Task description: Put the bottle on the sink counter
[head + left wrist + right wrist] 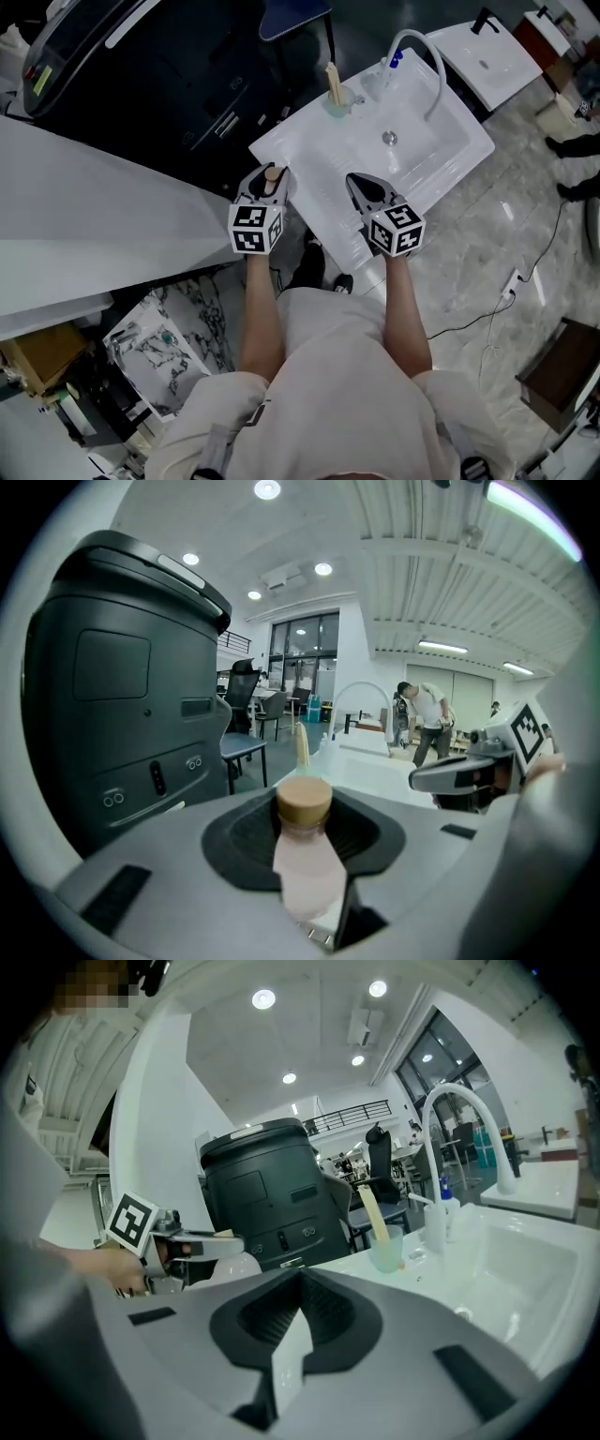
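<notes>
Holding a pale pink plastic bottle (306,869) with a tan round cap, the left gripper (305,829) has its two black-padded jaws partly closed, one pad against each side of the bottle body. In the left gripper view the cap stands above the pads and the body fills the gap between them.

In the head view the left gripper (267,184) and the bottle (272,173) sit at the near left corner of the white moulded sink counter (314,155). Whether the bottle base touches the counter cannot be determined.

The right gripper (367,191) is positioned over the near edge of the same counter, beside the left gripper and apart from it. The right gripper view shows the right gripper (298,1309) with its jaw tips brought together and nothing between them.

At the far edge of the counter stand a translucent green cup holding a pale stick (337,97), a small blue-capped dispenser bottle (394,62) and a white arched faucet (424,54). A large dark grey machine (112,705) stands to the left of the counter.
</notes>
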A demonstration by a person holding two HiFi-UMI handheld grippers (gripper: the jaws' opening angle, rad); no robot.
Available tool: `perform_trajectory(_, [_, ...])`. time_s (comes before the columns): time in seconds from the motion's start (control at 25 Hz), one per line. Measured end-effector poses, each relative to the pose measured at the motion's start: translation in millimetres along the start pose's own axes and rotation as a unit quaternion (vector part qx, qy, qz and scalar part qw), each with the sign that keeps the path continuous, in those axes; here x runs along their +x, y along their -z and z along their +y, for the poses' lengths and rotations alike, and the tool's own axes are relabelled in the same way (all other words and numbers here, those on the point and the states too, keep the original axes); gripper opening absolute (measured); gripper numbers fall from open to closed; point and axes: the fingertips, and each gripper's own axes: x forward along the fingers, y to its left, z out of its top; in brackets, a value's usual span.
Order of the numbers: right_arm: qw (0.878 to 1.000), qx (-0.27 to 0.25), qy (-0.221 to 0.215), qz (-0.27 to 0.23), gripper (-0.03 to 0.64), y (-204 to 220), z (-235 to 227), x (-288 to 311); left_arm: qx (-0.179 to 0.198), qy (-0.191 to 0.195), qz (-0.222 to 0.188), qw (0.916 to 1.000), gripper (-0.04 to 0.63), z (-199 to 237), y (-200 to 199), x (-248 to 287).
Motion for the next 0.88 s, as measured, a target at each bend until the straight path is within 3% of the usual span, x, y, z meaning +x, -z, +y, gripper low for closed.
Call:
perform_trajectory(0.2, [1.000, -0.002, 0.011, 0.011, 0.005, -3.5, -12.2, 14.3, -0.004, 0.011, -0.001, 0.9999, 0.126, 20.3, -12.0, 35.1])
perform_trajectory(0.4, [0.999, 0.000, 0.026, 0.027, 0.005, 1.3, -26.5, 17.5, 0.050, 0.038, 0.008, 0.9980, 0.126, 31.9, -25.4, 66.5])
perform_trajectory(0.56, [0.998, 0.006, 0.041, 0.043, 0.005, 10.2, -38.9, 19.6, 0.079, 0.065, 0.028, 0.9943, 0.126, 36.0, -14.2, 92.0])
perform_trajectory(0.88, [0.996, 0.042, 0.069, 0.044, 0.005, 8.7, -60.3, 18.8, 0.077, 0.098, 0.049, 0.9910, 0.126, 44.8, 10.5, 135.4])
